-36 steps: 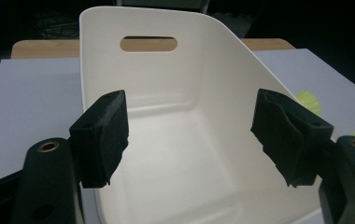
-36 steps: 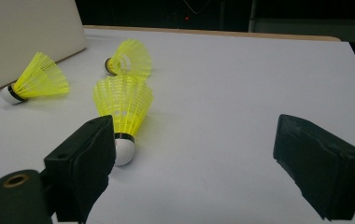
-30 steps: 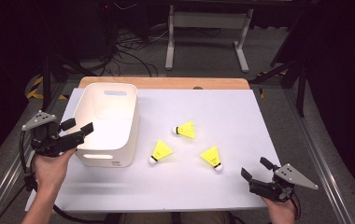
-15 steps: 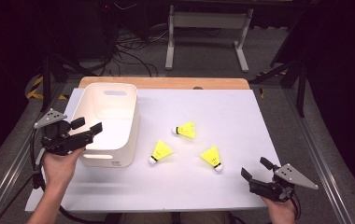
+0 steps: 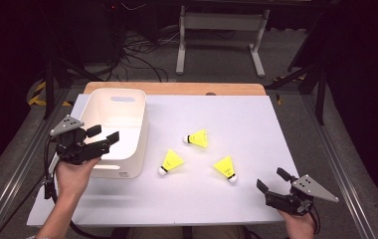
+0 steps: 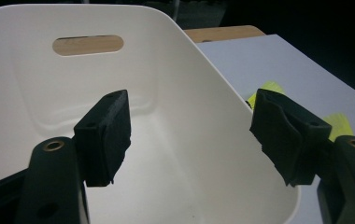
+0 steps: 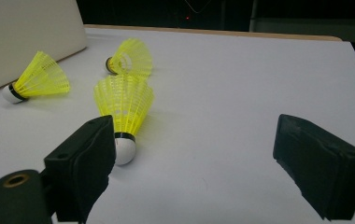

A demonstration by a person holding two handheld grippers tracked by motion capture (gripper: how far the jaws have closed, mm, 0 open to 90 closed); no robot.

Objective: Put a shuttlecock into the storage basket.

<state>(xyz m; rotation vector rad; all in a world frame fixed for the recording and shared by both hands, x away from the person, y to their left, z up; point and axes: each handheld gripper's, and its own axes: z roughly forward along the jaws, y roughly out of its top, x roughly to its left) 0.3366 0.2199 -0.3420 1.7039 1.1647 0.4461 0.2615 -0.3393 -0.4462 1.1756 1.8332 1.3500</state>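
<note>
Since the earlier shot the left gripper (image 5: 100,139) has slid a bit along the near-left corner of the white bin (image 5: 120,132), and its jaws now poke over the bin's rim; the right gripper (image 5: 270,180) hasn't budged from the near right of the desk (image 5: 256,124). Both sets of jaws are spread wide with nothing between them.

From above you get the whole layout: three yellow shuttlecocks lie on the desk to the right of the bin, one farther back (image 5: 197,138), one close to the bin (image 5: 170,162), and one nearest the right gripper (image 5: 226,168). All three lie on their sides, apart from each other.

The left gripper view looks straight into the bin (image 6: 175,140), and you can see its handle slot (image 6: 88,45) on the far wall, which the high view barely gives you. Bits of yellow peek past the right jaw.

The right gripper view gets in close on the nearest shuttlecock (image 7: 123,112): its white cork tip points at the camera, just beside the left jaw, not touching as far as I can tell.
</note>
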